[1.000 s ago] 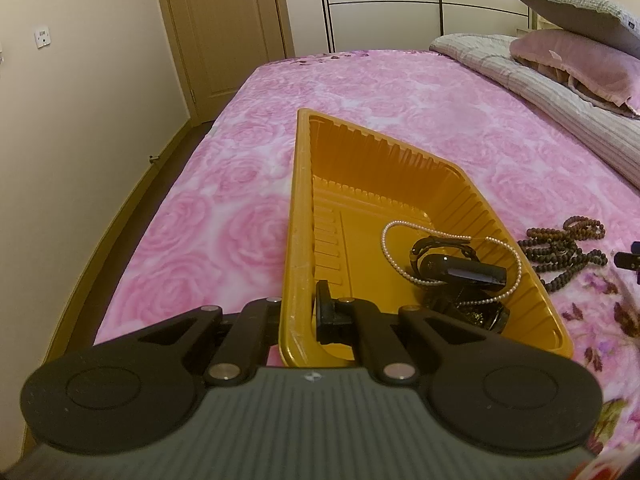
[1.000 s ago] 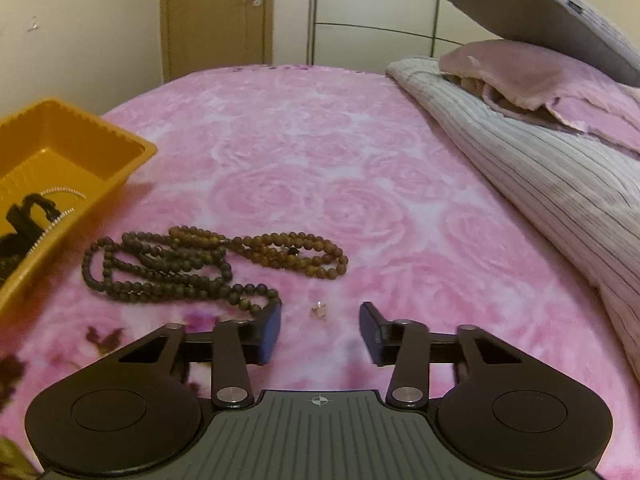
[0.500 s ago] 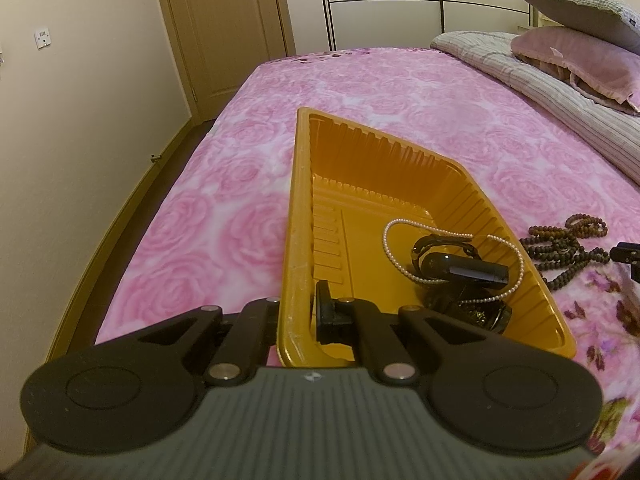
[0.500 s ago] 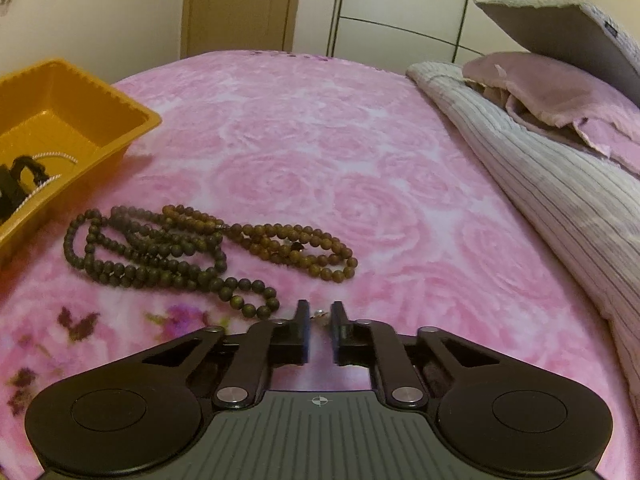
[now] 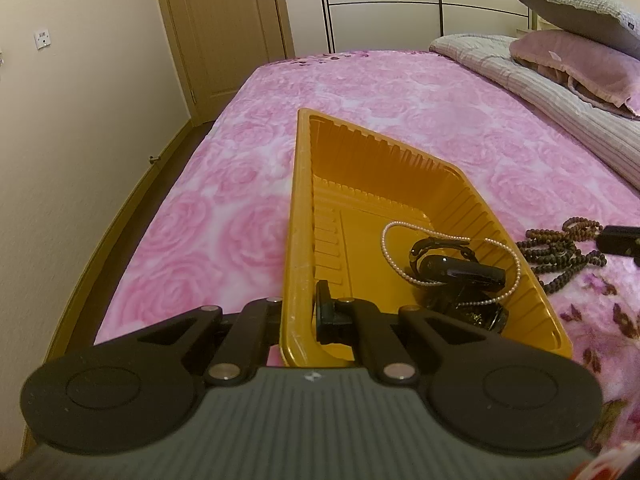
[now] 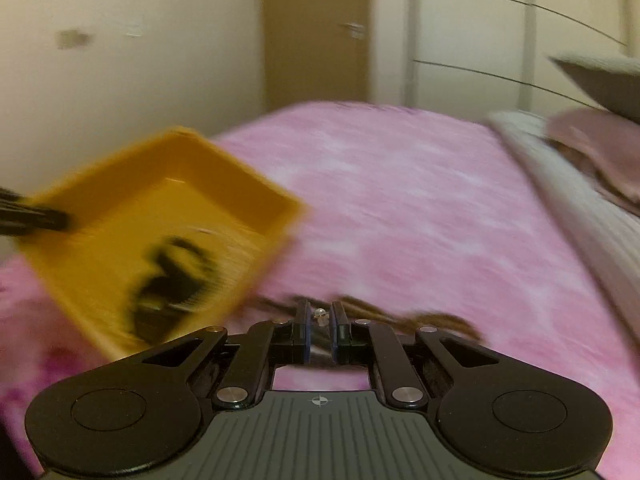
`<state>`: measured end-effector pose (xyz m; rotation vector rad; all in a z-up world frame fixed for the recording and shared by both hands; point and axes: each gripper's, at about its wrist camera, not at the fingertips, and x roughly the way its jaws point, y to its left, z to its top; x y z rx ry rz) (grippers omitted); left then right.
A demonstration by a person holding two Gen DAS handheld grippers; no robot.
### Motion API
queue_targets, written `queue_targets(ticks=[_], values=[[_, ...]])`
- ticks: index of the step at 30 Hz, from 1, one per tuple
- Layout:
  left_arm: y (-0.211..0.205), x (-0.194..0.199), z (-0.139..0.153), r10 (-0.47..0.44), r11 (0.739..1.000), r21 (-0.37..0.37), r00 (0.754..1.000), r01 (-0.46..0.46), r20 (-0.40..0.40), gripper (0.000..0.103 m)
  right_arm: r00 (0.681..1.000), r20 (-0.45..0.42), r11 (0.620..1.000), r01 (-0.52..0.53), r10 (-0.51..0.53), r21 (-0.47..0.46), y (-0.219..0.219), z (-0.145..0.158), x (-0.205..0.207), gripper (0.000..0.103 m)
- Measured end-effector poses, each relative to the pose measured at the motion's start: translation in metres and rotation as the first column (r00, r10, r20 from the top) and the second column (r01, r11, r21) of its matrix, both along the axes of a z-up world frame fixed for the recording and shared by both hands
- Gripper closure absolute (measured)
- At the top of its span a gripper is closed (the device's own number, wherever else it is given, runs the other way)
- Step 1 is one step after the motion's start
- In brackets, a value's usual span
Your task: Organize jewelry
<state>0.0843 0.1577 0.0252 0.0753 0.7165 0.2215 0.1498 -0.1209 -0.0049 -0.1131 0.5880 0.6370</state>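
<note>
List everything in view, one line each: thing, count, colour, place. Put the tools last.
tray: one, yellow, on the bedspread
pearl necklace: one, white, in the tray
black items: count unclear, black, in the tray
bead strands: count unclear, brown, on the bedspread beside the tray
small trinket: one, pale, between the right tool's pads
bedspread: one, pink floral
pillows: two, grey and mauve, far right
door: one, brown
left tool: one, black, shut on the tray's rim
right tool: one, black, shut on the small trinket

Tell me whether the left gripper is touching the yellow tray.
Touching. The left wrist view shows the left gripper shut on the side wall of the yellow tray, one finger inside the tray and one outside, with the wall pinched between them.
</note>
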Motion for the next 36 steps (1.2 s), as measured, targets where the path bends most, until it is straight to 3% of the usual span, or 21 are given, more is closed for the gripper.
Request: queue_targets(ticks=[4,7,20,21,22,24,31,36], values=[[0.0,-0.001,0.001,-0.002,1.0,-0.003,1.0,0.002,0.003,0.099,0.989,0.001,0.988,-0.151,0.151,0.018,0.038,0.008,-0.018,0.094],[0.001,-0.002,0.001,-0.003,1.0,-0.007,1.0,0.003,0.004,0.099,0.978,-0.014,0.978,-0.207,0.207,0.018,0.056,0.005,-0.025,0.094],[0.001,-0.002,0.001,-0.004,1.0,-0.01,1.0,0.004,0.007,0.099,0.968,-0.069,0.97,-0.239,0.241,0.035,0.066,-0.005,-0.027,0.092],[0.001,-0.002,0.001,-0.003,1.0,-0.01,1.0,0.003,0.007,0.099,0.969,-0.075,0.972,-0.232,0.235,0.04,0.065,-0.004,-0.026,0.086],[0.001,-0.002,0.0,-0.003,1.0,-0.008,1.0,0.003,0.006,0.099,0.971,-0.077,0.974,-0.224,0.227,0.043,0.064,-0.005,-0.026,0.072],[0.002,-0.002,0.001,-0.003,1.0,-0.009,1.0,0.003,0.006,0.099,0.974,-0.071,0.976,-0.21,0.214,0.052,0.058,-0.004,-0.028,0.062],[0.001,-0.002,0.0,-0.001,1.0,-0.006,1.0,0.001,0.005,0.099,0.997,-0.061,0.999,-0.05,0.051,0.011,0.01,-0.013,-0.016,0.062],[0.001,-0.002,0.0,-0.001,1.0,-0.005,1.0,0.001,0.005,0.099,0.999,-0.007,0.989,0.03,-0.032,-0.144,-0.02,-0.033,0.004,0.062]])
